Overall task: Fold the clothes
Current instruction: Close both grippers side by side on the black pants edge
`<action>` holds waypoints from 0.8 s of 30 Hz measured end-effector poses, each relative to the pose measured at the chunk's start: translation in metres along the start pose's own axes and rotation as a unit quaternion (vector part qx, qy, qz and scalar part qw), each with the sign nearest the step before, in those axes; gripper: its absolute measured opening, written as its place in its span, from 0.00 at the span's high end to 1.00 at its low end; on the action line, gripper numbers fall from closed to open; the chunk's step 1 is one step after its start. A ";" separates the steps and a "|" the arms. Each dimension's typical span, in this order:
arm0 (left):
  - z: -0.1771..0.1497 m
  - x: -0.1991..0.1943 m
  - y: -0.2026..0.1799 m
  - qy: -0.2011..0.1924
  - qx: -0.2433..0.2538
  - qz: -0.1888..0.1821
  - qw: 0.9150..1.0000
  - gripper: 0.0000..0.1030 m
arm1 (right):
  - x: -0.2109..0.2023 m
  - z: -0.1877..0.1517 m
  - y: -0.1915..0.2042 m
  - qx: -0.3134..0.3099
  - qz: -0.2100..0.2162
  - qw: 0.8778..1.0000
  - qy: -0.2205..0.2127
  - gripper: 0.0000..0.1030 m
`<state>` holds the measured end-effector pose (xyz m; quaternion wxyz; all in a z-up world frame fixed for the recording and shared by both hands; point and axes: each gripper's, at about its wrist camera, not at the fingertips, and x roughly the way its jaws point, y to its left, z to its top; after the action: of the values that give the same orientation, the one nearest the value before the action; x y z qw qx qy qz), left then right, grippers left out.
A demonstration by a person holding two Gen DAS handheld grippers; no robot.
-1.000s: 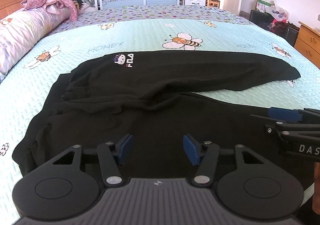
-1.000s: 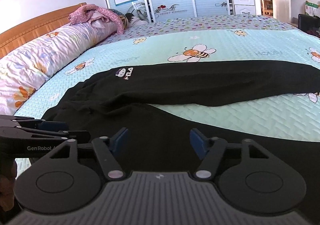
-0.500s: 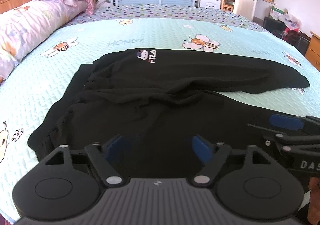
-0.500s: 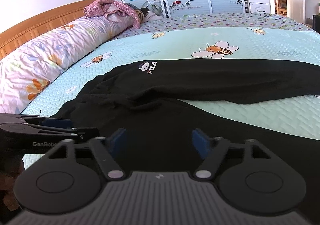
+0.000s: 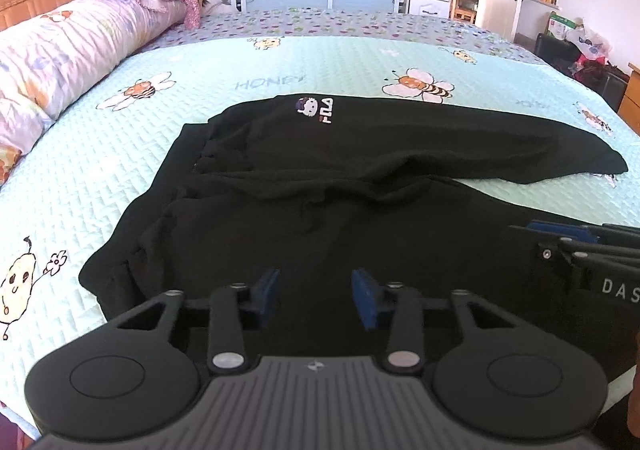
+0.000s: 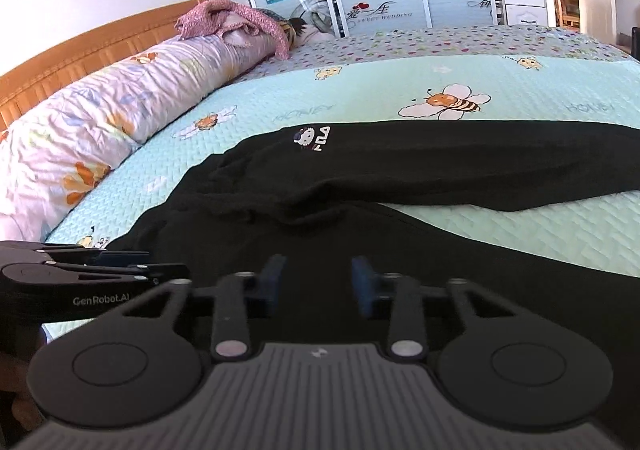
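Both tools have slid along one black garment (image 5: pixel 320 210), left tool (image 5: pixel 316 296) and right tool (image 6: pixel 316 282) closing, pads apart.

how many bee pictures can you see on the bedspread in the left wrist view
3 clear ones on the bedspread: a large bee beyond the black trousers, another bee towards the pillows, a small bee at the right edge. The trousers may hide more.

Your left hand-held gripper (image 5: pixel 315 298) hangs low over the black trousers (image 5: pixel 360 186) on the bed (image 5: pixel 200 62).

Its blue pads (image 5: pixel 267 290) are closing with dark fabric between them, though you can't tell if they pinch it. Your right hand-held gripper (image 5: pixel 560 236) enters at the right edge, over the same garment.
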<state>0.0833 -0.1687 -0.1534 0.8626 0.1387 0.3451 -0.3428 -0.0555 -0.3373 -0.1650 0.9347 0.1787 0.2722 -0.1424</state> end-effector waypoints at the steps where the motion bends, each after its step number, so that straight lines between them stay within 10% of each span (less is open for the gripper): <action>1: 0.000 0.000 0.000 0.000 -0.001 0.001 1.000 0.60 | 0.000 0.000 0.001 0.000 0.000 1.000 0.001 0.69; 16: -0.002 0.000 0.003 0.002 0.001 0.002 1.000 0.75 | 0.002 -0.002 0.008 -0.001 0.005 1.000 0.006 0.69; 18: -0.002 0.002 0.004 0.009 -0.008 0.004 1.000 0.57 | 0.002 -0.002 0.008 0.003 0.007 1.000 0.006 0.66; 20: -0.002 0.002 0.006 0.009 -0.017 0.004 1.000 0.17 | 0.001 -0.001 0.008 0.008 0.008 1.000 0.006 0.34; 24: -0.002 0.001 0.009 0.008 -0.020 0.009 1.000 0.16 | -0.001 -0.002 0.010 0.012 -0.005 1.000 -0.006 0.17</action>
<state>0.0888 -0.1619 -0.1551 0.8654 0.1271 0.3580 -0.3268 -0.0539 -0.3277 -0.1633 0.9334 0.1876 0.2657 -0.1516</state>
